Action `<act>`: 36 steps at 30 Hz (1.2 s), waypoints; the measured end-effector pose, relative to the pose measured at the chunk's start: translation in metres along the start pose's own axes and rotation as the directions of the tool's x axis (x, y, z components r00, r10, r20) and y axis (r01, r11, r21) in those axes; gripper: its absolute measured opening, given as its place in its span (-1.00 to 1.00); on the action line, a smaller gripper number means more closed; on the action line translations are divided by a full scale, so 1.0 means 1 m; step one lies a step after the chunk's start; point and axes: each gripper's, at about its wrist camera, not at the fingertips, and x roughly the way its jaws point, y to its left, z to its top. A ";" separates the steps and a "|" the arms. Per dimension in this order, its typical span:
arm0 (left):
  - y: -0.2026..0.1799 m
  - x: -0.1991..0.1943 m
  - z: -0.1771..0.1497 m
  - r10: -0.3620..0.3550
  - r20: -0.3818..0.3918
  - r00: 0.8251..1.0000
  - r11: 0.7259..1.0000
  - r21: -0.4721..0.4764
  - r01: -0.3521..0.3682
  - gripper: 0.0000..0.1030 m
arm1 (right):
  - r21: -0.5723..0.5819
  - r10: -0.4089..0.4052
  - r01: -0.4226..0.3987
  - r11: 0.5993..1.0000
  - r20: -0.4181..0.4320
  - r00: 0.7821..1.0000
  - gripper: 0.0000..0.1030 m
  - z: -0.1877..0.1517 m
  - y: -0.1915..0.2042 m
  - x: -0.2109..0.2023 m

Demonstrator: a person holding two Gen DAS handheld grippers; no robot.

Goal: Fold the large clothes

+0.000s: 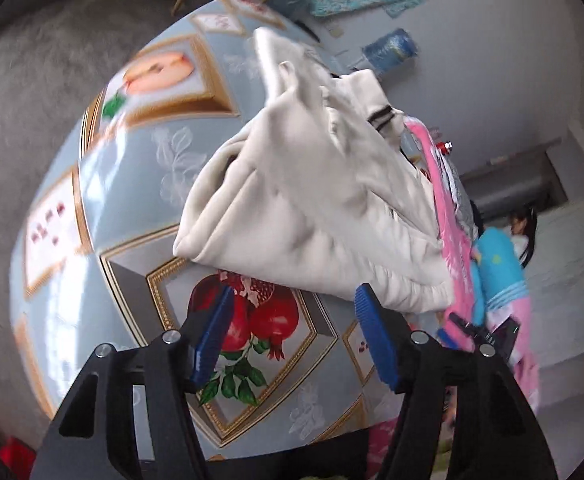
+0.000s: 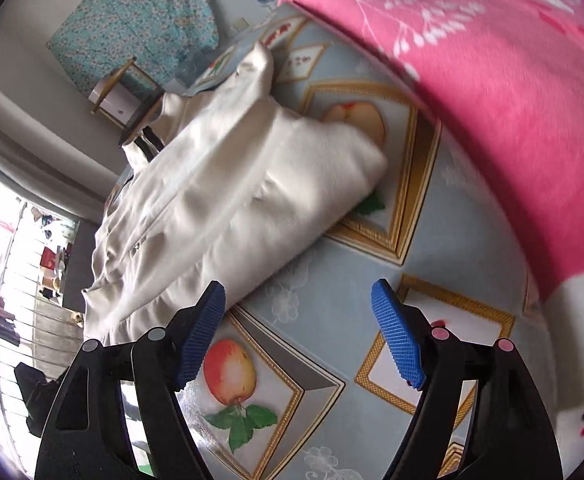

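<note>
A folded cream fabric garment [image 1: 312,204] lies on the fruit-patterned bench [image 1: 132,184]; the left tool [image 1: 292,336] and right tool [image 2: 298,332] gape empty above it.

Left tool [image 1: 292,334] open above tablecloth [image 1: 132,184], cream garment [image 1: 312,208] just beyond.

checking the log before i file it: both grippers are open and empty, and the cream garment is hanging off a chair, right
Not quite. The cream garment lies bunched on the fruit-print tablecloth, not on a chair; the right wrist view shows it. The left gripper and right gripper are indeed open and empty.
</note>
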 end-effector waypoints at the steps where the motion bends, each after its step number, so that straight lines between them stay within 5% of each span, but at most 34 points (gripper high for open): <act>1: 0.007 0.003 0.002 -0.016 0.005 1.000 0.998 -0.057 0.016 0.19 | 0.011 0.006 -0.006 1.000 0.003 1.000 0.42 0.000 -0.001 0.002; 9: 0.023 0.011 0.013 -0.068 0.062 0.996 0.965 -0.249 0.081 0.20 | 0.056 0.018 -0.021 0.998 0.055 0.998 0.42 0.015 0.004 0.016; 17: 0.006 0.007 0.003 0.099 0.176 0.979 0.951 -0.306 -0.042 0.14 | 0.063 -0.095 0.085 0.994 0.177 0.980 0.41 0.018 0.019 0.028; 21: -0.022 0.019 -0.001 0.314 0.210 0.926 0.946 -0.153 -0.286 -0.29 | 0.032 -0.244 0.244 0.969 0.255 0.936 0.15 0.015 0.037 0.037; 23: -0.033 0.025 -0.005 0.379 0.245 0.892 0.924 -0.040 -0.381 -0.41 | -0.010 -0.311 0.328 0.945 0.284 0.907 -0.27 0.011 0.044 0.041; 26: -0.054 0.030 -0.018 0.440 0.336 0.833 0.846 0.154 -0.510 -0.65 | -0.094 -0.374 0.420 0.903 0.308 0.875 -0.89 0.009 0.057 0.042; 29: -0.079 0.022 -0.034 0.439 0.452 0.777 0.751 0.290 -0.593 -0.80 | -0.163 -0.389 0.467 0.869 0.358 0.849 -0.91 0.004 0.068 0.026; 32: -0.099 0.007 -0.048 0.400 0.536 0.743 0.689 0.358 -0.630 -0.84 | -0.206 -0.379 0.490 0.847 0.412 0.828 -0.92 -0.005 0.081 0.009; 36: -0.106 -0.016 -0.050 0.357 0.577 0.734 0.666 0.394 -0.634 -0.85 | -0.247 -0.356 0.494 0.834 0.443 0.823 -0.92 -0.024 0.091 -0.012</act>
